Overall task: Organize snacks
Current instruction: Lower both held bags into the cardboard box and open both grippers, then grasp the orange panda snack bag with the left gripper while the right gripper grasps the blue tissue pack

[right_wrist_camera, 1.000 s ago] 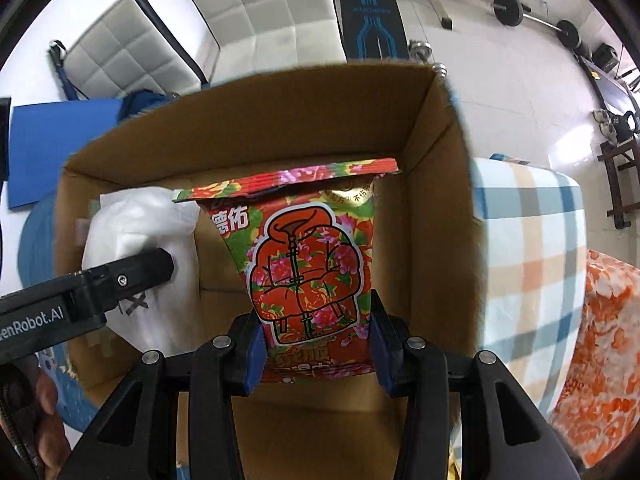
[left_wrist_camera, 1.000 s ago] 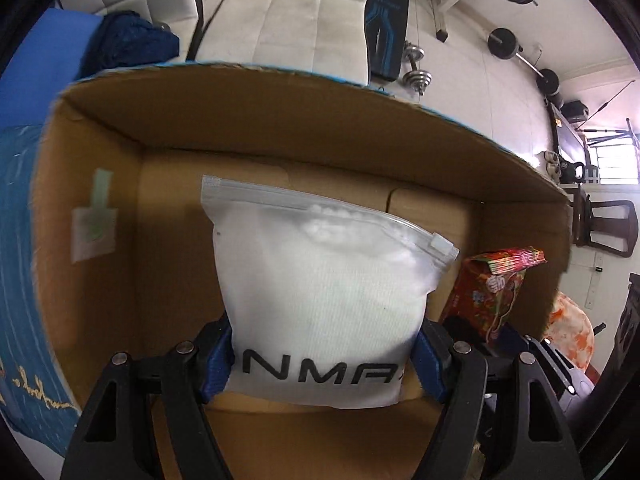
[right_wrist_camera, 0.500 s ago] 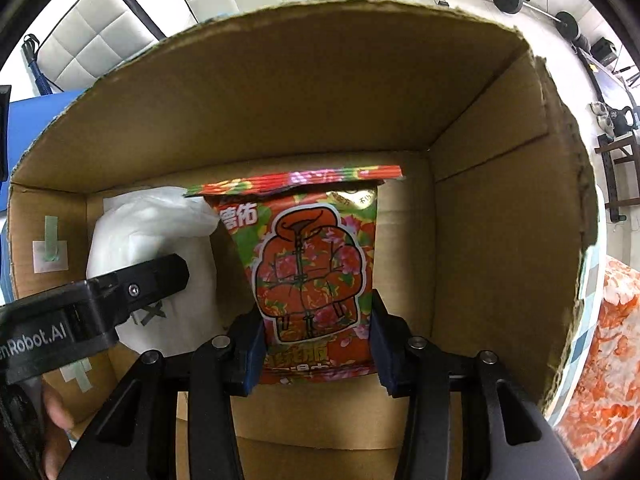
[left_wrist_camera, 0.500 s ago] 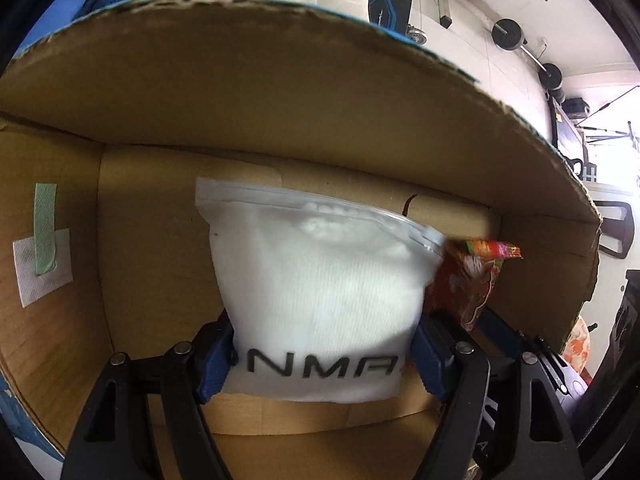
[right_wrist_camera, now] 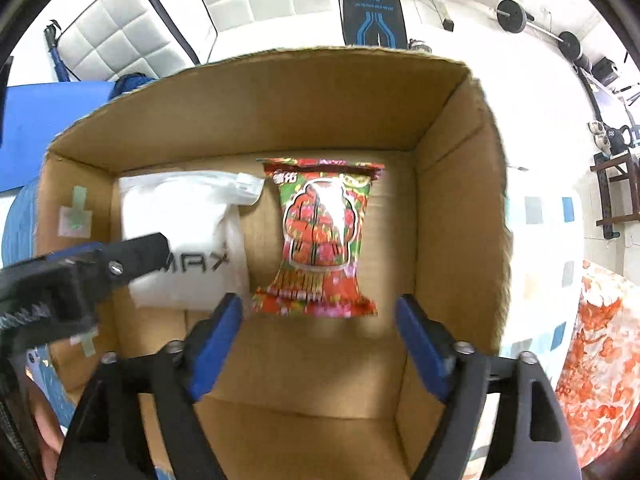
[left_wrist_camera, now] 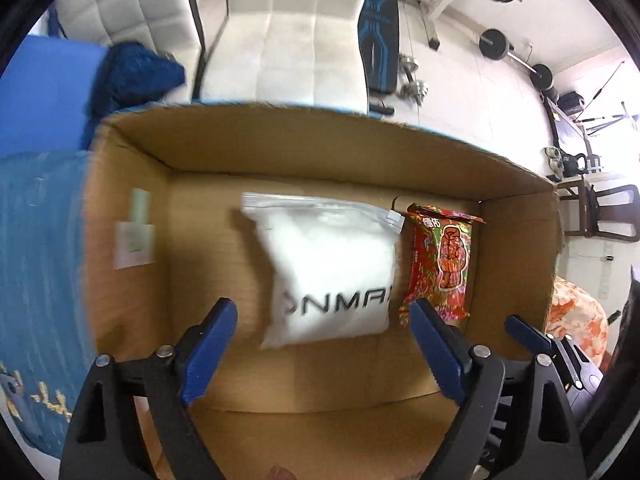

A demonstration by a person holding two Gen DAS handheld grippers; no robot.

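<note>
A white zip pouch (left_wrist_camera: 328,268) with black lettering lies on the floor of an open cardboard box (left_wrist_camera: 132,160). Beside it on the right lies a red flowery snack bag (left_wrist_camera: 440,260). My left gripper (left_wrist_camera: 322,312) hangs above the pouch, jaws opening, pads clear of it. In the right wrist view the snack bag (right_wrist_camera: 320,240) lies flat on the box (right_wrist_camera: 460,200) floor, the pouch (right_wrist_camera: 180,216) to its left. My right gripper (right_wrist_camera: 318,308) is above the bag's near end, jaws opening, not touching it. The left gripper's body (right_wrist_camera: 80,272) crosses the pouch there.
The box stands on blue cloth (left_wrist_camera: 36,240); a checked cloth (right_wrist_camera: 540,240) and an orange patterned one (right_wrist_camera: 600,340) lie to its right. White padded chairs (left_wrist_camera: 296,28), a blue bench (left_wrist_camera: 380,36) and barbell weights (left_wrist_camera: 496,44) stand beyond.
Both grippers let go: the pouch and the snack bag now lie on the box floor. The left gripper rose, so the box rim and room are back in view.
</note>
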